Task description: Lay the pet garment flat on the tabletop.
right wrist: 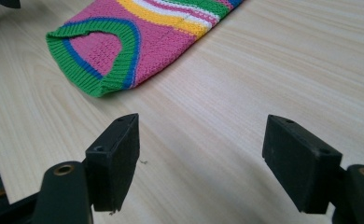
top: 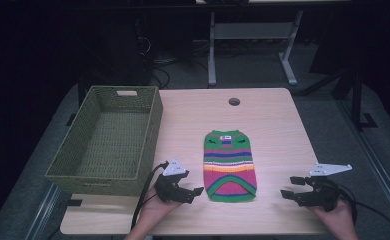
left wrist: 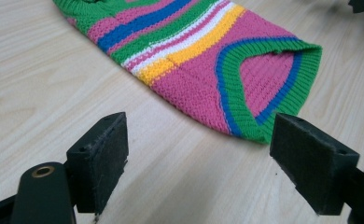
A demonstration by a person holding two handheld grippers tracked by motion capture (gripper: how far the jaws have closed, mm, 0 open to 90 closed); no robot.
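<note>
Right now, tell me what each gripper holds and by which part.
Nothing is held. The left gripper and right gripper both stand open over bare table, on either side of the striped knit sweater, touching none of it.

Two bare forearms came in from the bottom edge of the high view, each hand wrapped around the body of a black two-jaw gripper held low and about level, both pointing inward toward each other. The left black two-jaw gripper [top: 199,192], topped by a grey three-cornered plate and trailing a black cable, had its jaws spread wide with nothing between the pads. The right black two-jaw gripper [top: 290,187], also with a grey plate on top, stood well apart from the left with its jaws likewise parted and empty.
</note>
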